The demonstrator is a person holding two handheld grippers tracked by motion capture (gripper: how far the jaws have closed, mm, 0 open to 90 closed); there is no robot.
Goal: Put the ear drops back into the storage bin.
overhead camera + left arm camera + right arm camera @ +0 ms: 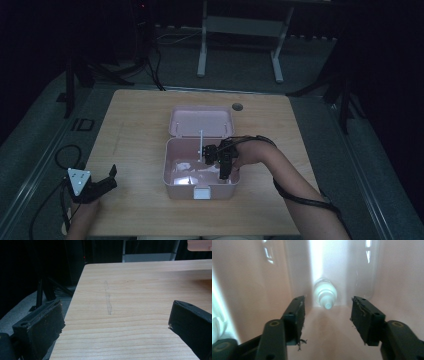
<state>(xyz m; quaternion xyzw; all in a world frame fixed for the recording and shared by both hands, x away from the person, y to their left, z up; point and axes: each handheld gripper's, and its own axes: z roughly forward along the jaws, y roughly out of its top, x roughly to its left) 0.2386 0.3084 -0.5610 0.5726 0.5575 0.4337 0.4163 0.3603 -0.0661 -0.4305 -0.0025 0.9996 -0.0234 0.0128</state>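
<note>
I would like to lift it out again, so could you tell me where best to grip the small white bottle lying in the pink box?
Probably across the white bottle's wider body, behind its tapered tip, coming straight down with the open right gripper, since the bottle lies flat on the pink box floor.

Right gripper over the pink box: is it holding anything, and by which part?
Nothing is held. The right gripper has its jaws apart inside the pink box, with the small white bottle lying free beyond them.

Pale wooden table (135, 125) — grey floor (45, 125), white frame legs (202, 50) beyond.
</note>
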